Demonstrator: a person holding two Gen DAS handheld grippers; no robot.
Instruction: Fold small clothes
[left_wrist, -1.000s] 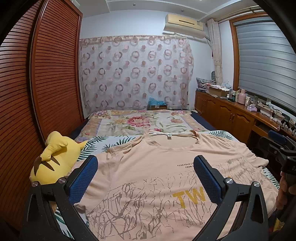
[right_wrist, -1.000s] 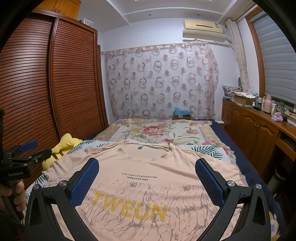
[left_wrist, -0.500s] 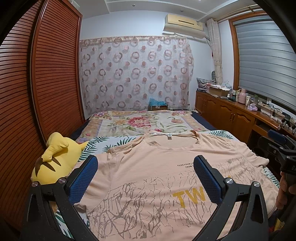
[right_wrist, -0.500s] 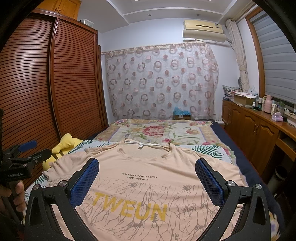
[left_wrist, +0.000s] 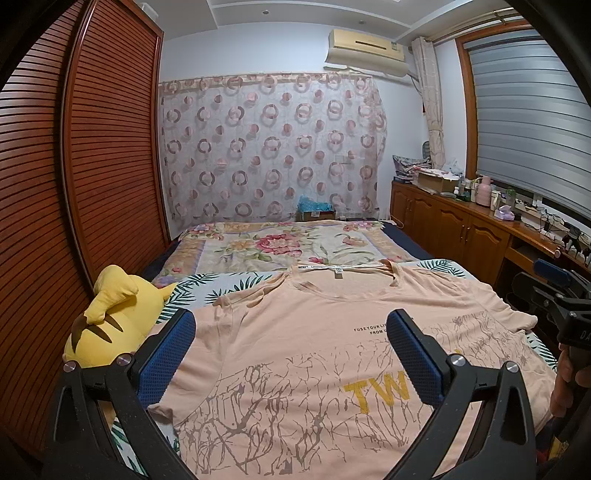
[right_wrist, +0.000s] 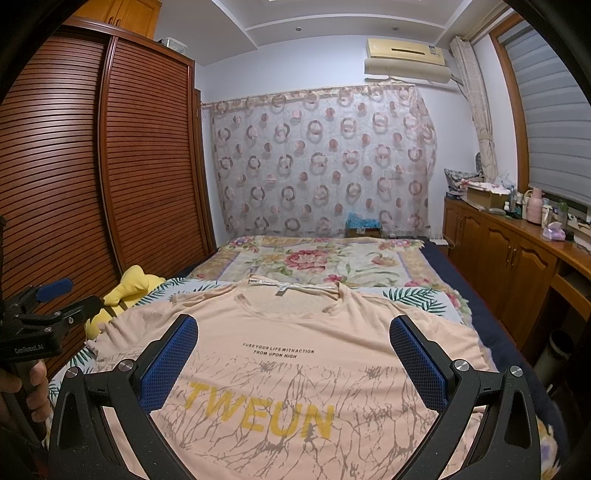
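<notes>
A peach T-shirt (left_wrist: 303, 332) (right_wrist: 295, 332) with yellow "TWEUN" lettering lies spread flat, front up, on the bed, collar toward the far end. My left gripper (left_wrist: 291, 332) hovers open above the shirt's left half, nothing between its blue pads. Over the shirt's middle, my right gripper (right_wrist: 295, 339) is also open and holds nothing. Each gripper shows at the edge of the other's view, held by a hand: the right gripper (left_wrist: 554, 284), the left gripper (right_wrist: 51, 299).
A yellow plush toy (left_wrist: 110, 325) (right_wrist: 125, 291) sits at the bed's left edge beside the shirt's sleeve. A floral blanket (left_wrist: 288, 247) covers the far bed. A slatted wooden wardrobe (left_wrist: 74, 184) stands left, a cluttered wooden counter (left_wrist: 480, 229) right.
</notes>
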